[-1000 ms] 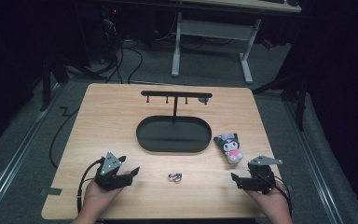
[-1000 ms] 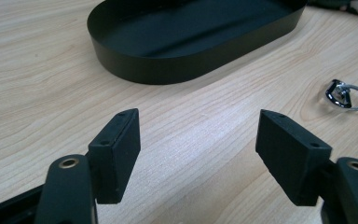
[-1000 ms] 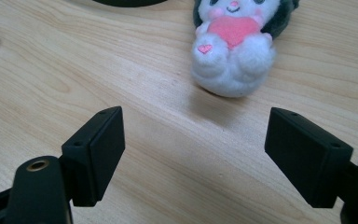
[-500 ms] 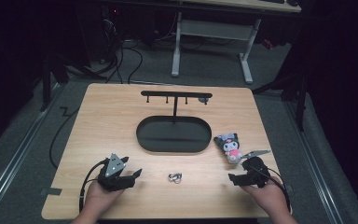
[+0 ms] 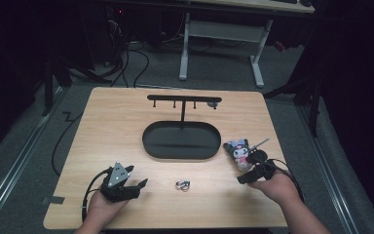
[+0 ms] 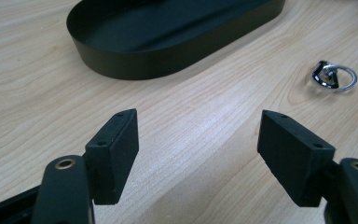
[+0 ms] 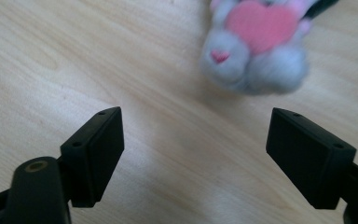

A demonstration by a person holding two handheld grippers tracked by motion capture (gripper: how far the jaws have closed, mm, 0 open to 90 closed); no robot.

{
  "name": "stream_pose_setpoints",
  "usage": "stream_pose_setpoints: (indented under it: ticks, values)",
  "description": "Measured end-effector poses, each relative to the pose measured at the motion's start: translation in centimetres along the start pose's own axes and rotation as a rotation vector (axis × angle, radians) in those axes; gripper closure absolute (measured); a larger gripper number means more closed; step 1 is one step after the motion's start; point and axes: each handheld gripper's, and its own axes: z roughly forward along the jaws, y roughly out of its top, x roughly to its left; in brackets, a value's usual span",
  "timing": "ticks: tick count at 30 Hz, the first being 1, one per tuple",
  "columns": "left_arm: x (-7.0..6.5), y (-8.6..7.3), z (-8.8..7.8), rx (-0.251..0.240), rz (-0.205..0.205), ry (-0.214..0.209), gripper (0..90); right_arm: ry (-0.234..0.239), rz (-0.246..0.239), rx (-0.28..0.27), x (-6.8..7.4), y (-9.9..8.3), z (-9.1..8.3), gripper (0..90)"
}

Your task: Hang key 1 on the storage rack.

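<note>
Beside plush toy point(image 5: 238, 152), right hand-held gripper point(image 5: 246, 178) jaws apart, left hand-held gripper point(image 5: 139, 187) likewise

Your right gripper point(image 5: 246, 176) sat just beside the small grey-and-pink plush toy point(image 5: 237, 152), your left gripper point(image 5: 135, 187) near the silver metal keyring point(image 5: 182, 185), black oval tray point(image 5: 181, 141) behind.

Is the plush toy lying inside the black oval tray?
No, the plush toy lies on the table to the right of the tray, near the right gripper.
</note>
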Motion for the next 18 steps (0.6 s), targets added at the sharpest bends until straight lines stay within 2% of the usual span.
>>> stream_pose_setpoints:
  ticks: [3,8,13,18]
  values:
    - [0.2,0.1,0.0,-0.012,-0.011,-0.003,29.7,0.008,0.015,0.023,-0.5,1.0,-0.2,19.9]
    - [0.3,0.2,0.0,-0.009,-0.002,0.0,28.9,0.018,0.057,0.054,-1.0,2.1,0.3,19.4]
    - [0.2,0.4,0.2,-0.012,0.011,0.001,28.4,0.009,0.055,0.059,-1.1,2.8,0.6,18.9]
    - [-0.1,0.4,0.3,-0.004,0.028,-0.004,28.3,-0.003,0.071,0.087,-1.8,3.6,1.7,18.7]
